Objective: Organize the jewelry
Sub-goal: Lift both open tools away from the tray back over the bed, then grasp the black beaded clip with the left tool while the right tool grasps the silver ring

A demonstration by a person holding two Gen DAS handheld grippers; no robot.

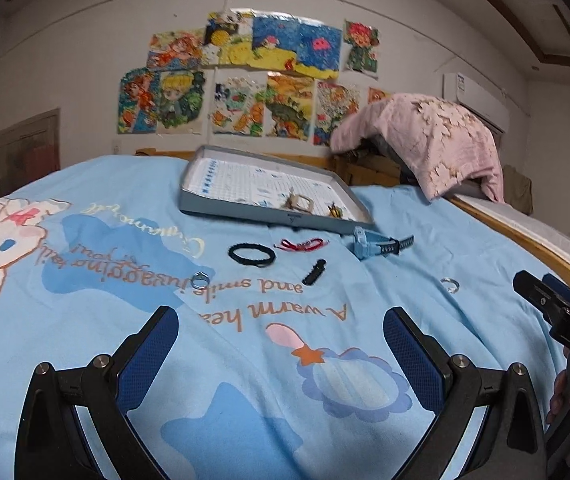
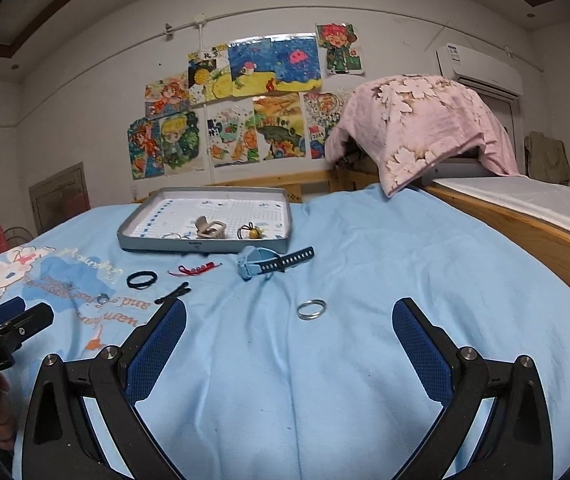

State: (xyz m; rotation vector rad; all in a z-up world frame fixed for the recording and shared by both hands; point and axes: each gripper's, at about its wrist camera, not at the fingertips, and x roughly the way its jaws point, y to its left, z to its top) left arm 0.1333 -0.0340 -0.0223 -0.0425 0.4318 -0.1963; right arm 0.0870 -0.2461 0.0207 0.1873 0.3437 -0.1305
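Two claws hover over a bed [image 2: 365, 360] dressed in soft light-blue cartoon-print fabric, the left claw [image 1: 281, 332] and the right claw [image 2: 289, 324] each spread wide, their blue mesh-textured pads holding nothing. At 12 o'clock sits a shallow grey metal tray [image 2: 165, 246] lined with gridded paper, holding a beige watch [image 2: 211, 228], a yellow-beaded hair tie [image 2: 251, 233] and thin rings too small to make out. On the fabric before it lie a braided black band [image 2: 141, 280], a red cord [image 2: 197, 269], a blue rubber-strapped watch [image 2: 261, 264], a slim black clip [image 2: 173, 294] and two metal rings [image 2: 311, 309], well apart. A pink floral cloth [image 2: 425, 120] hides whatever sits at 2 o'clock.
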